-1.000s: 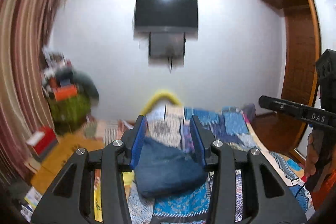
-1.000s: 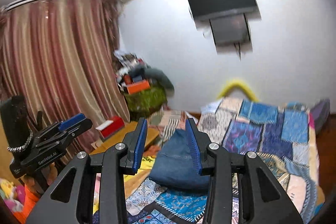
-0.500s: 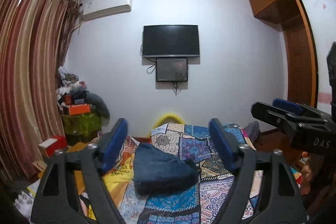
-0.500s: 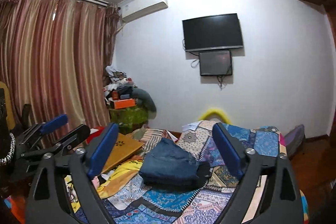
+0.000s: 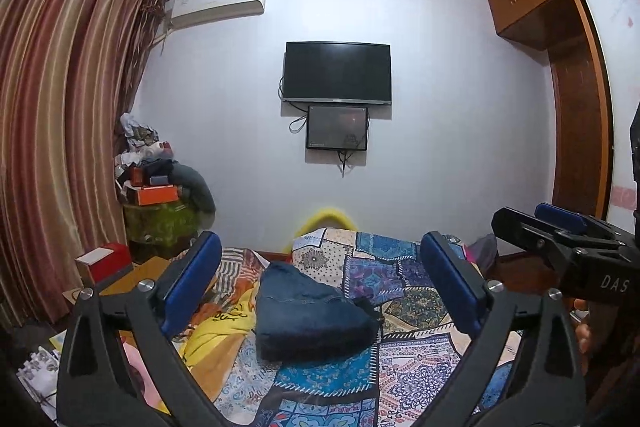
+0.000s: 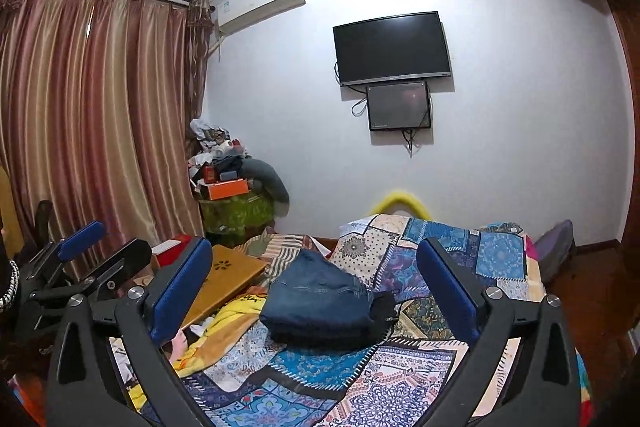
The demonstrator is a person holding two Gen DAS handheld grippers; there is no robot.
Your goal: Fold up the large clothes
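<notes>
A folded pair of dark blue jeans (image 5: pixel 308 311) lies in a compact bundle on the patchwork bedspread (image 5: pixel 400 275); it also shows in the right wrist view (image 6: pixel 320 301). My left gripper (image 5: pixel 320 283) is wide open and empty, held back from and above the jeans. My right gripper (image 6: pixel 314 279) is also wide open and empty, at a similar distance. The right gripper shows at the right edge of the left wrist view (image 5: pixel 560 239). The left gripper shows at the left edge of the right wrist view (image 6: pixel 88 259).
A yellow cloth (image 5: pixel 216 339) lies on the bed left of the jeans. A wooden board (image 6: pixel 228 275) and a red box (image 5: pixel 106 259) sit at the left. A cluttered stand (image 5: pixel 160 203) fills the corner by the curtains (image 5: pixel 60 131). A wardrobe (image 5: pixel 576 99) stands at right.
Both grippers opened from nearly closed to wide open and pulled back and up from the folded jeans. The jeans stay on the bed.
</notes>
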